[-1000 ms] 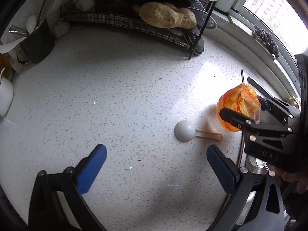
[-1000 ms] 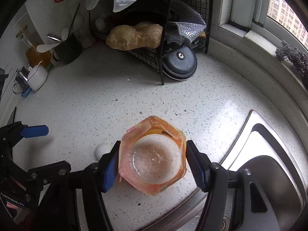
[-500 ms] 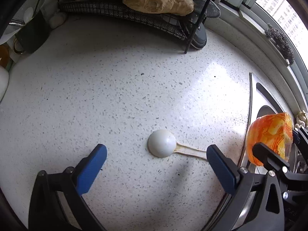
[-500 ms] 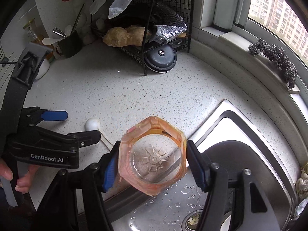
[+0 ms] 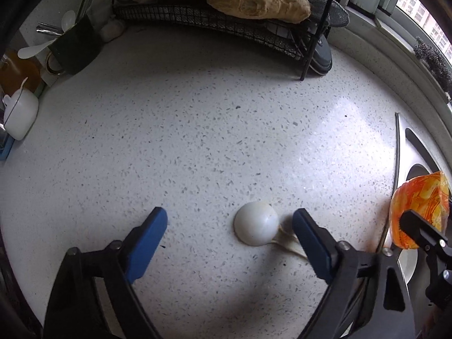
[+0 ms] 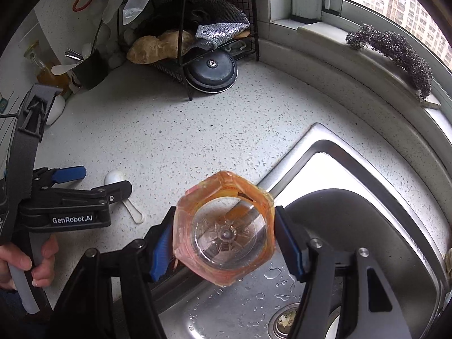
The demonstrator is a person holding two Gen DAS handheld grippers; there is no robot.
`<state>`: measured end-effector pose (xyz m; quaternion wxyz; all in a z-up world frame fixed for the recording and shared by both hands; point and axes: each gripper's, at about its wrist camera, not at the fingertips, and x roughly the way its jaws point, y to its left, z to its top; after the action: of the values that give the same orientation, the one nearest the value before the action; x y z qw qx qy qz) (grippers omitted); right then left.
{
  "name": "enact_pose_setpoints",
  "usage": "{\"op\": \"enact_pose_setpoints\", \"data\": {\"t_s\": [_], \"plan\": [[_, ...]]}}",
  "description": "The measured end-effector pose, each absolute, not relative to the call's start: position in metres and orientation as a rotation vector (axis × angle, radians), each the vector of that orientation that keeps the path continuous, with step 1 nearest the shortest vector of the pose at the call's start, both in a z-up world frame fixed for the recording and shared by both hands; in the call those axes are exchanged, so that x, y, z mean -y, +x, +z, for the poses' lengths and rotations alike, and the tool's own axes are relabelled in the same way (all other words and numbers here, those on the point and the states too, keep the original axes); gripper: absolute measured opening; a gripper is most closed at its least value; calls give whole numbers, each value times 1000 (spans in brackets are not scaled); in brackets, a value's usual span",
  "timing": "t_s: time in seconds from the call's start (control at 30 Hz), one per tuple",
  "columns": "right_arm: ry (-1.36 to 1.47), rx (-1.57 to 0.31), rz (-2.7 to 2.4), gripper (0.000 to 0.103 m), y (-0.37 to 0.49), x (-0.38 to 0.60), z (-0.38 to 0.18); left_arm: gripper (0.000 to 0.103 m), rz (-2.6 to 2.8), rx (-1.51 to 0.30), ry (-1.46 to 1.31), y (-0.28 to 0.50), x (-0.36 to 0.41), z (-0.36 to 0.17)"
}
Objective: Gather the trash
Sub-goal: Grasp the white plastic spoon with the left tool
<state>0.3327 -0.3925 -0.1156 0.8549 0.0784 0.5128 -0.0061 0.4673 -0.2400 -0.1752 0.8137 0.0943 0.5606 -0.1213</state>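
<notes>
A: White plastic spoon (image 5: 256, 227) lying bowl-down on the speckled counter (image 5: 197, 141), inside the closing left gripper (image 5: 230, 233), not touched yet.

B: Best to slide right, then pinch the thin handle. Round bowl too slippery.

A: And the right gripper (image 6: 223, 233)?

B: Squeezing the orange cup (image 6: 224, 233), up over the sink (image 6: 367, 197) edge.

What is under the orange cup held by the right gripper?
Under the orange cup lie the sink rim and wet basin, partly visible through its clear bottom; the cup's orange walls cover the rest.
</notes>
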Motion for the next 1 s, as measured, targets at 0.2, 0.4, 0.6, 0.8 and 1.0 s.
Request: {"op": "enact_pose_setpoints", "data": {"t_s": [0.2, 0.4, 0.6, 0.8, 1.0], "plan": [[166, -1078, 3, 63, 325, 383, -112, 27, -260, -1187, 171, 466, 237, -166], [121, -1071, 34, 63, 324, 367, -111, 25, -324, -1186, 154, 443, 226, -164], [98, -1048, 60, 63, 324, 345, -103, 25, -354, -1151, 151, 425, 216, -149], [97, -1029, 77, 63, 318, 322, -94, 24, -365, -1118, 146, 405, 190, -128], [88, -1003, 95, 63, 305, 293, -84, 24, -335, -1085, 143, 380, 149, -118]]}}
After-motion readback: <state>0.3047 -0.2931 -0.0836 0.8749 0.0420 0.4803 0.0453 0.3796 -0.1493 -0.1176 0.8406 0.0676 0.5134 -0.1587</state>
